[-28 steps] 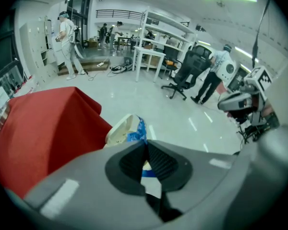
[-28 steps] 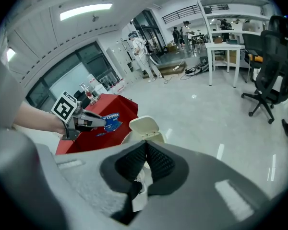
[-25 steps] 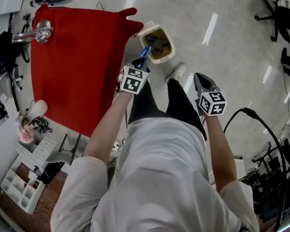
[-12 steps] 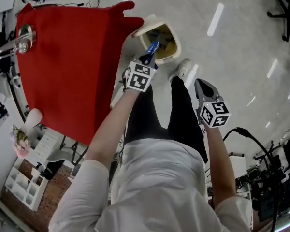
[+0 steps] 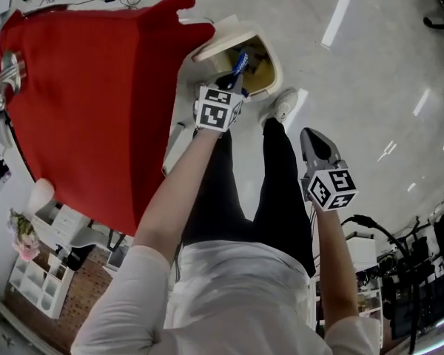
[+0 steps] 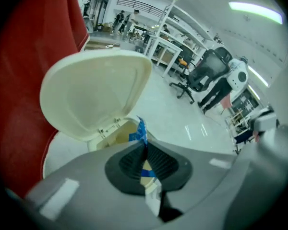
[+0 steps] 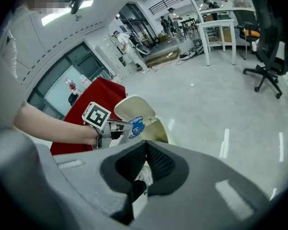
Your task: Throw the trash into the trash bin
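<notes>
The left gripper (image 5: 231,89) is closed tight on a blue wrapper (image 5: 240,60), just above the open trash bin (image 5: 276,69). The right gripper (image 5: 311,135), nearer, is closed on nothing.

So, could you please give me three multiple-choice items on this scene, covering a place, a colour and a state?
1. Where is the blue wrapper?
A. Lying on the cloth
B. Pinched in the left hand-held gripper, over the bin
C. On the floor by the shoe

2. What colour is the cloth beside the bin?
A. Green
B. White
C. Red

3. How does the bin's lid stand?
A. Tipped up, open
B. Shut
C. Taken off, on the floor

Answers:
1 B: the blue wrapper sticks out from the closed jaws of the left hand-held gripper, over the trash bin.
2 C: the cloth is plainly red.
3 A: the lid stands raised behind the opening.
</notes>
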Demonstrator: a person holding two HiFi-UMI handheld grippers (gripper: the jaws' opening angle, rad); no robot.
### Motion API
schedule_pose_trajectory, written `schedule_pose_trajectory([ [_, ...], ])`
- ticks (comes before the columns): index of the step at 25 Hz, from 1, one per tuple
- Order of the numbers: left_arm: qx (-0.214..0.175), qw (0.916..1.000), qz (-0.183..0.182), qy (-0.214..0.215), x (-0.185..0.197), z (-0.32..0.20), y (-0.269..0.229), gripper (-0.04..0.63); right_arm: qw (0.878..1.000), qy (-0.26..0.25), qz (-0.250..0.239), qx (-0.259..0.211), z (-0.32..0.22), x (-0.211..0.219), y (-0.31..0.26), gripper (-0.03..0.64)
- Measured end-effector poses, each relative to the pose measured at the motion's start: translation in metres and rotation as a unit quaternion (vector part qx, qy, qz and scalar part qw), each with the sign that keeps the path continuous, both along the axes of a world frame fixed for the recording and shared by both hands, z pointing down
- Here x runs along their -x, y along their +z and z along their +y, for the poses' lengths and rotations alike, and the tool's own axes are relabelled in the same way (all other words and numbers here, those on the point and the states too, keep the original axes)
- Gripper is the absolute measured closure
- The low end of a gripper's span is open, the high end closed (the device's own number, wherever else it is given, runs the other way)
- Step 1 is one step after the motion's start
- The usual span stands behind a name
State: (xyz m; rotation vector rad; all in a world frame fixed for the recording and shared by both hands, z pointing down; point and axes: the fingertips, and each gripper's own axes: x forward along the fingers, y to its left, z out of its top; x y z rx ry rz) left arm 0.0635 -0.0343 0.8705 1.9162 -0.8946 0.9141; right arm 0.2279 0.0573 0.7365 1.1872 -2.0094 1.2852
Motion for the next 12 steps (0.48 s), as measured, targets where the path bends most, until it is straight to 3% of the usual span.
schedule_pose_trajectory([
  [7, 0.004, 0.9996, 0.01, -0.028, 0.001, -0.001, 0.035, 0.584, 1.0, 0.003, 0.001, 0.009, 0.004, -0.003, 0.035, 0.617],
  [8, 0.004, 0.9995, 0.008, -0.03, 0.002, -0.001, 0.038, 0.549, 1.0, 0.003, 0.001, 0.01, 0.004, -0.003, 0.038, 0.617],
  [10, 0.007, 0.9992, 0.008, -0.037, 0.002, 0.0, 0.04, 0.417, 1.0, 0.003, 0.001, 0.01, 0.007, -0.003, 0.039, 0.617],
  [12, 0.008, 0.9989, 0.005, -0.045, 0.004, 0.002, 0.037, 0.413, 1.0, 0.002, 0.002, 0.008, 0.008, -0.003, 0.036, 0.617],
])
